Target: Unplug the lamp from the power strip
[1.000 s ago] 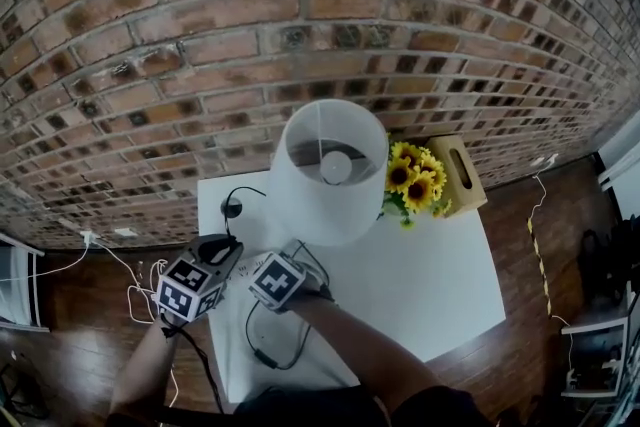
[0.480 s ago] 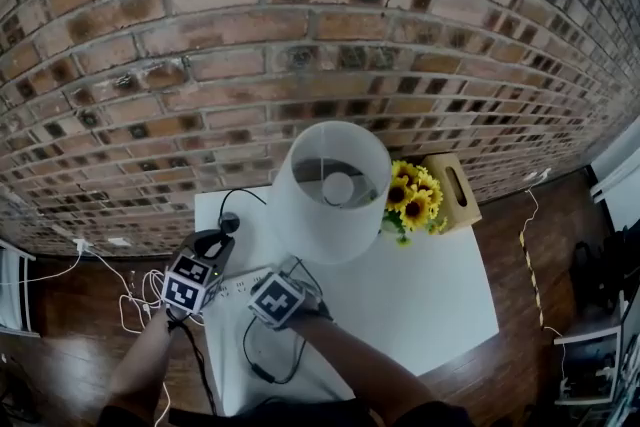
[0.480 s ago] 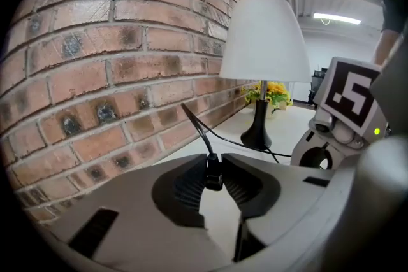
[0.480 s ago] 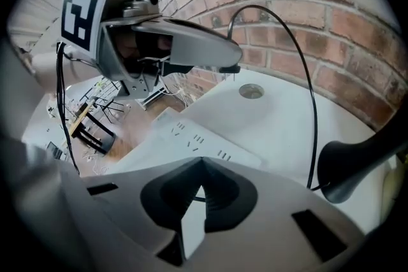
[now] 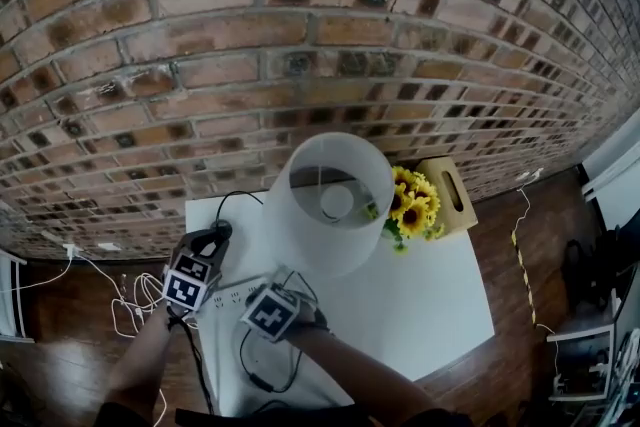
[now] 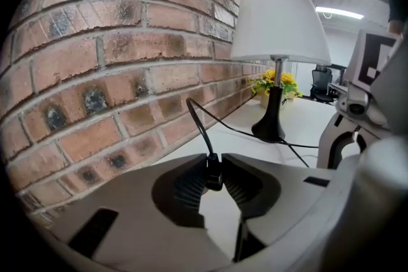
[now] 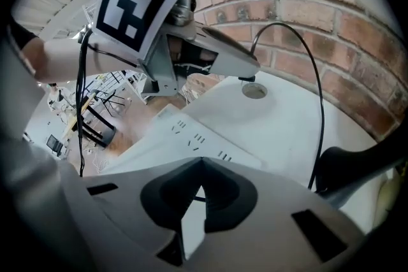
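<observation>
On white rectangular table [image 5: 430, 285] by red brick wall [image 5: 300, 35], left gripper [image 6: 214, 160] pinches black lamp plug [image 6: 213, 180] clear of white plastic power strip [image 7: 191, 134], right gripper [image 7: 201, 161] jaws together near strip, white-shade lamp [image 5: 330, 205] behind, no print legible.

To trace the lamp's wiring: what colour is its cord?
Black. The thin black lamp cord shows best in the left gripper view.

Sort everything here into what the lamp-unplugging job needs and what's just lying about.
Job:
lamp
lamp cord, pinched in the left tongs
power strip
right tongs, closed

Lying about:
sunflowers
wooden box
</observation>
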### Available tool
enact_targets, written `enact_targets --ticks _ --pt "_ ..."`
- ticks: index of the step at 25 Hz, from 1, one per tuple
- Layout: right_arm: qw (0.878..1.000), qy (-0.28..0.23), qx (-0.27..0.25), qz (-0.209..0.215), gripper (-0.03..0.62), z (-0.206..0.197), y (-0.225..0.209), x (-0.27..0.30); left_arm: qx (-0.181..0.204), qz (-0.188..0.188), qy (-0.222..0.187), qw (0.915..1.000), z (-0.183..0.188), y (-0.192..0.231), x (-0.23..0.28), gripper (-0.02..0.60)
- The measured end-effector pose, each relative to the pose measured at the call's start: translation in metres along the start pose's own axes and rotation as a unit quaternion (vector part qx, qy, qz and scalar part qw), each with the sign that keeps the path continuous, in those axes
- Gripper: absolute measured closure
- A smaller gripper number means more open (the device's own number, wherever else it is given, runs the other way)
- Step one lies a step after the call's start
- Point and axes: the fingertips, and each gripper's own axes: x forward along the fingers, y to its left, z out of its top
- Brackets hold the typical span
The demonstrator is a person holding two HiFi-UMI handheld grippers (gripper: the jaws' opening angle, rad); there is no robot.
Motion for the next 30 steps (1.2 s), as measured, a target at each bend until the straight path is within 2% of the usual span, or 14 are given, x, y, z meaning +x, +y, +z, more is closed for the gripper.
enact_targets --ticks 5,9,15,19,23,30 --pt "1.0 0.021 -0.002 -0.015 0.597 -0.008 -0.005 -0.003 0.011 0.022 0.012 0.9996 -0.007 0.014 0.018 0.492" --pt "1.0 -0.003 -0.001 0.002 0.597 -0.002 0.002 0.0 0.018 0.031 0.017 0.9992 -0.005 0.023 0.031 0.492" --pt "1.0 0.005 0.011 -0.012 0.597 -0.007 -0.007 -0.005 0.015 0.043 0.039 0.9982 -0.016 0.034 0.047 0.49" --pt "1.0 -0.015 0.014 0.01 0.597 -0.001 0.0 -0.002 -0.001 0.035 0.043 0.9985 -0.021 0.036 0.055 0.488" --pt "1.0 -0.001 0.016 -0.005 0.597 -0.006 -0.007 -0.005 -0.012 0.022 0.054 0.9982 -0.026 0.032 0.058 0.464" --pt "1.0 -0.002 0.016 -0.005 0.597 -0.007 -0.008 -0.005 -0.015 0.015 0.065 0.9977 -0.032 0.031 0.056 0.434"
